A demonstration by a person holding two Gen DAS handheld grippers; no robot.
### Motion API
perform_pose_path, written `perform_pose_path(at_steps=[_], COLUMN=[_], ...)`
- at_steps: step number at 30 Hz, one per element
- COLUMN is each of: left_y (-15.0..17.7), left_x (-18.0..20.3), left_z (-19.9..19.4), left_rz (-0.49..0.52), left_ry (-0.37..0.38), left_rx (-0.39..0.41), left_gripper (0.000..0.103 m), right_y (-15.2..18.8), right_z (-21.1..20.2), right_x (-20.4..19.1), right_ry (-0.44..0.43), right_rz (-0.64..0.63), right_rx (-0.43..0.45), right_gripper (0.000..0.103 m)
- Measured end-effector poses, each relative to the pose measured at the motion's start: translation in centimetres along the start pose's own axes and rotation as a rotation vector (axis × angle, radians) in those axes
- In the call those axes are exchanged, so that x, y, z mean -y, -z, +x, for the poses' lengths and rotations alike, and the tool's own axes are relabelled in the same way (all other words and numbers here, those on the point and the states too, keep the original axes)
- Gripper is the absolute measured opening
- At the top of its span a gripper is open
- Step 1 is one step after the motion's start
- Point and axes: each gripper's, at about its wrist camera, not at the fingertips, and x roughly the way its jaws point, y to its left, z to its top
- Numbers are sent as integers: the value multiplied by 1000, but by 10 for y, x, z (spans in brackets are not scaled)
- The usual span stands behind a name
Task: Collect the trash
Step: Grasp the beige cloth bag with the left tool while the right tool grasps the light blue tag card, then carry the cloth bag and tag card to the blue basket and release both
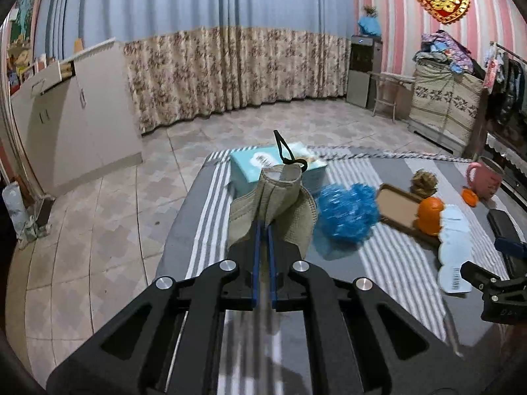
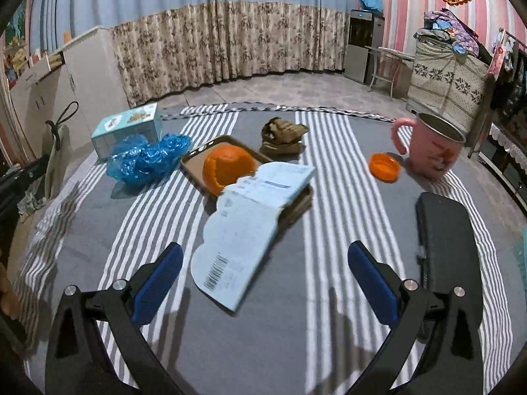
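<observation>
The left tongs (image 1: pixel 263 227) are clamped on a beige face mask (image 1: pixel 276 204), their 2 blue pads pressed together on its folded middle. The mask is held up off the surface, its long axis running away from the camera along the fingers, and its black ear loop (image 1: pixel 285 151) sticks up at the far end. The right tongs (image 2: pixel 263 283) stand wide apart with nothing between them, over the grey striped cloth (image 2: pixel 329 197) that covers the surface. Just ahead of them lies a pale blue paper card (image 2: pixel 243 230) with a barcode, its long axis slanting from near left to far right, its far end resting on a brown tray (image 2: pixel 194 161). An orange peel (image 2: pixel 227 164) sits in that tray. Left of the tray is a crumpled blue plastic bag (image 2: pixel 148 161), and behind that a tissue box (image 2: pixel 128 131). Beyond the tray lies a brown crumpled wad (image 2: pixel 283 135). To the right are an orange cap (image 2: pixel 383 166), a pink mug (image 2: pixel 431 148) and a black case (image 2: pixel 451 240).
</observation>
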Motion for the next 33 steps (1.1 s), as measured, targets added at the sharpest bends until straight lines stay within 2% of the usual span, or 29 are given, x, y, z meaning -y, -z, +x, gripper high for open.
perform_pose_path(at_steps=[3, 7, 9, 11, 12, 14, 16, 19, 25, 33], left_y=[3, 6, 7, 7, 7, 5, 4, 4, 3, -10], left_x=[-8, -9, -8, -8, -6, -4, -1, 8, 34, 102], left_z=[10, 12, 11, 9, 8, 4, -1, -11, -34, -66], left_rz=[-22, -28, -26, -24, -22, -18, -18, -20, -3, 67], left_ry=[-15, -41, -59, -67, -70, -75, -75, -64, -36, 33], left_rx=[-31, -38, -38, -37, -35, -31, -25, -12, 12, 68], left_gripper=[3, 3, 3, 3, 3, 3, 3, 3, 3, 3], right_y=[-2, -4, -2, -1, -1, 0, 3, 6, 3, -3], right_z=[11, 21, 27, 29, 26, 21, 16, 1, -32, -91], right_x=[-9, -16, -19, -21, -19, -14, -5, 12, 55, 122], right_ry=[20, 24, 15, -18, -20, -52, -84, -116, -163, -123], right_rz=[-15, -25, -39, -44, -40, -34, -27, -19, 11, 50], right_rx=[-26, -72, -97, -111, -104, -104, -107, -77, -13, 93], right_gripper=[96, 81, 70, 49, 45, 22, 13, 9, 9, 9])
